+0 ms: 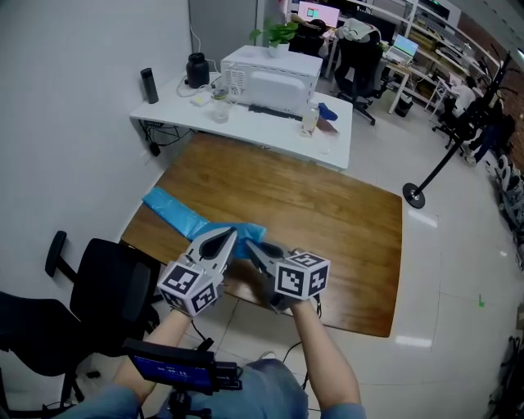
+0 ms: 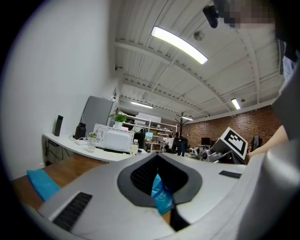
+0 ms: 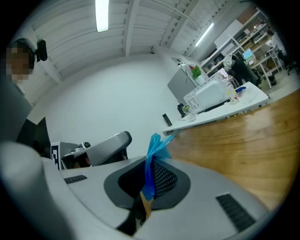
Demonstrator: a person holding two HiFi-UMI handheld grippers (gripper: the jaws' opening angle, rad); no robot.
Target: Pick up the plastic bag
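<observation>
Blue plastic bag (image 1: 176,211) — left gripper (image 1: 230,238), right gripper (image 1: 252,246)

Brown wooden table (image 1: 344,221) beside a white desk (image 1: 176,113); on the desk a white boxy appliance (image 1: 274,78), a dark jug (image 1: 196,69), a black cylinder (image 1: 148,85); black office chair (image 1: 98,286) near the table's corner

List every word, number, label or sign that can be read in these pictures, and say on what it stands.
No text can be read in any view.
Marker cubes: only black and white square patterns, no letters.
Blue screen at the person's waist: blurred, unreadable.
Monitor on a far desk: too small to read.
White appliance: no label can be made out.
</observation>
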